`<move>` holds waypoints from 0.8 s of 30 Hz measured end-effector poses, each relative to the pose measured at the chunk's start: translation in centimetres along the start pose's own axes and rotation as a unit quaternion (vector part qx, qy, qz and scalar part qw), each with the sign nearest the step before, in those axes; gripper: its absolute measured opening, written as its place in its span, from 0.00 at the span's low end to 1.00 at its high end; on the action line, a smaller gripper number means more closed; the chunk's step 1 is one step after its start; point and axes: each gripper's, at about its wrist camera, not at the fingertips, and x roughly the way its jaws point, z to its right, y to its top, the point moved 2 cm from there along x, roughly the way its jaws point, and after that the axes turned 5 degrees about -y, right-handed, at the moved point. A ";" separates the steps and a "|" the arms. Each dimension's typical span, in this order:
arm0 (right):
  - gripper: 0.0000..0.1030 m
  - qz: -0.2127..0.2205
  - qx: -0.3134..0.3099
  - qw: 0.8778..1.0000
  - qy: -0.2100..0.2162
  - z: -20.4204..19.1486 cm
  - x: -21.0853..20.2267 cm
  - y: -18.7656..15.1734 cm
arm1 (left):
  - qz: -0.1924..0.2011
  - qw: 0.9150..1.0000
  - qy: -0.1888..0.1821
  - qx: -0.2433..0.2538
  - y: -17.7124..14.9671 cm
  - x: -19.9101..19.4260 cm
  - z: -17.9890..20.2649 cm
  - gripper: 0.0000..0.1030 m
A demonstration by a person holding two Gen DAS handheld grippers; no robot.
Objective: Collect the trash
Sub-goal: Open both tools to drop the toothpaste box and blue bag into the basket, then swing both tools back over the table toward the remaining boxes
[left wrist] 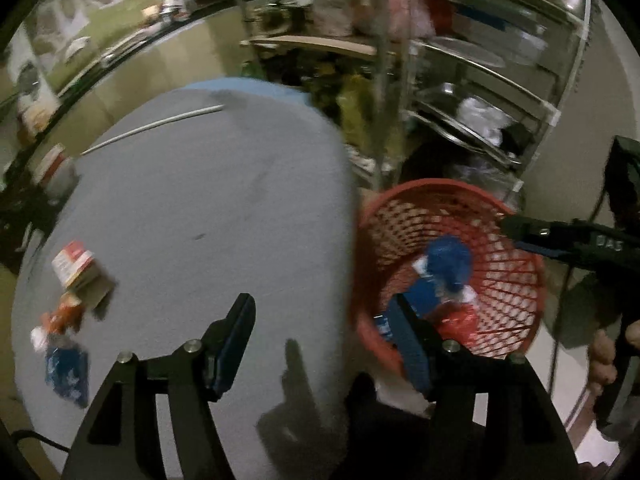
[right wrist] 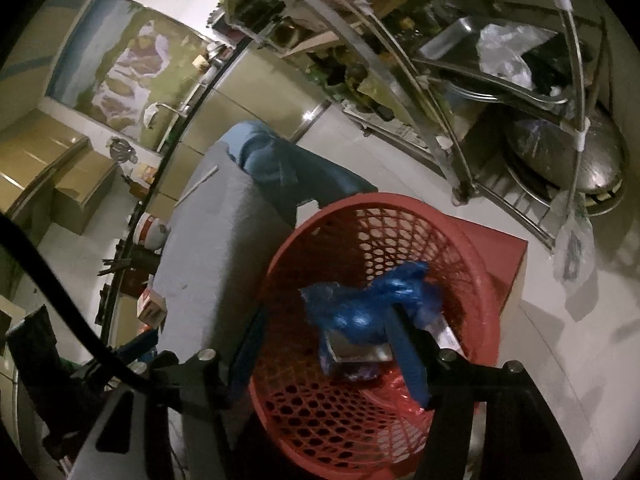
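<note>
Both grippers, left (left wrist: 324,344) and right (right wrist: 328,344), are hanging open and empty since you're dumping trash into the red basket (right wrist: 486,276).

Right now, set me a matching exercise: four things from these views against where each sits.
Things:
1. blue plastic bag
2. small carton
3. red basket
4. white rod

Places:
A. far end of the grey table
B. inside the basket
C. on the floor beside the table
D. near left edge of the grey table

Pairs: 1-B, 2-D, 3-C, 4-A
</note>
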 end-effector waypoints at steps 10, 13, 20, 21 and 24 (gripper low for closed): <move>0.63 -0.023 -0.053 0.998 0.031 -5.7 1.7 -1.3 | 0.019 0.993 0.056 -0.099 -5.0 -3.7 -7.8 0.67; 0.63 -0.032 -0.075 0.996 0.041 -7.8 2.3 -2.0 | 0.018 0.988 0.070 -0.139 -7.2 -4.7 -10.6 0.67; 0.63 -0.062 -0.125 0.989 0.055 -12.6 4.4 -4.0 | 0.022 0.966 0.113 -0.232 -12.6 -6.6 -17.8 0.67; 0.63 -0.066 -0.132 0.987 0.057 -13.4 4.6 -4.3 | 0.024 0.963 0.117 -0.244 -13.4 -7.0 -18.7 0.67; 0.63 -0.073 -0.158 0.983 0.064 -15.8 5.2 -5.0 | 0.030 0.951 0.125 -0.282 -15.2 -7.7 -21.8 0.67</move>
